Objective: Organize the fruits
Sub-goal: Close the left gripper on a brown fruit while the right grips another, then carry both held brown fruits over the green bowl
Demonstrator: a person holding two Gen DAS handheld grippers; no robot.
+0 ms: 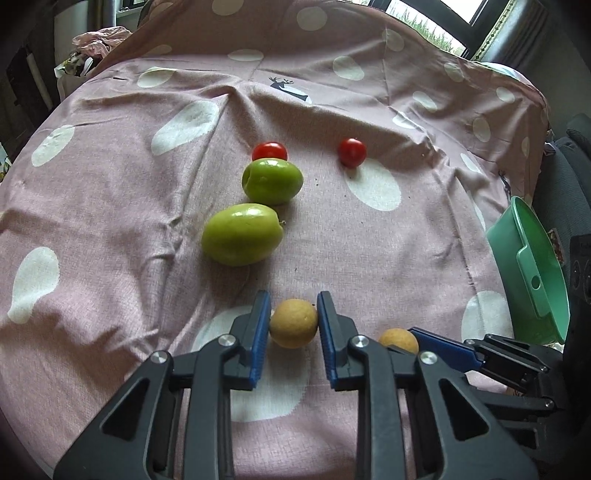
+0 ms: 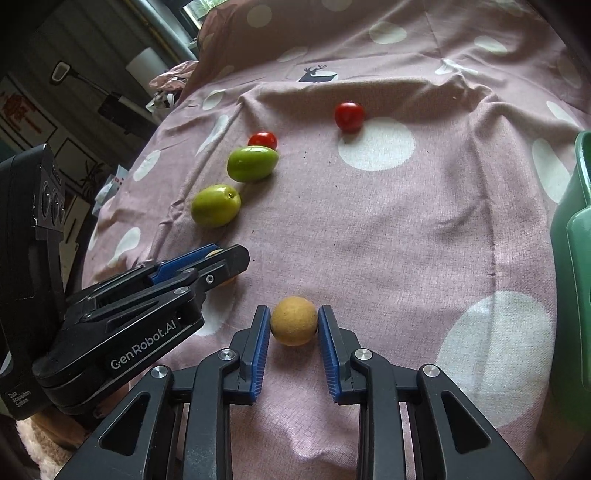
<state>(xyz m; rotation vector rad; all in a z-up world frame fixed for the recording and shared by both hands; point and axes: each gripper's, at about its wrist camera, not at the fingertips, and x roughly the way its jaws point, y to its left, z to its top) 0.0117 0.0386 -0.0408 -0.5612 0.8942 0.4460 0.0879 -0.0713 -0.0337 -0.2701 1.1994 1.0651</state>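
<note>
On pink dotted cloth (image 1: 369, 258), fruit scattered, window (image 1: 424, 18) behind

Right gripper (image 2: 294, 322) clamping tan round fruit (image 2: 294, 320), spotted pink cloth (image 2: 406, 236), green basin (image 2: 576, 236)

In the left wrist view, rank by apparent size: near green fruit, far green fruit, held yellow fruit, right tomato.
1. Near green fruit
2. Far green fruit; nearness may exaggerate the gap between these two
3. Yellow fruit, closest to the camera yet smaller
4. Right tomato, farthest
</note>
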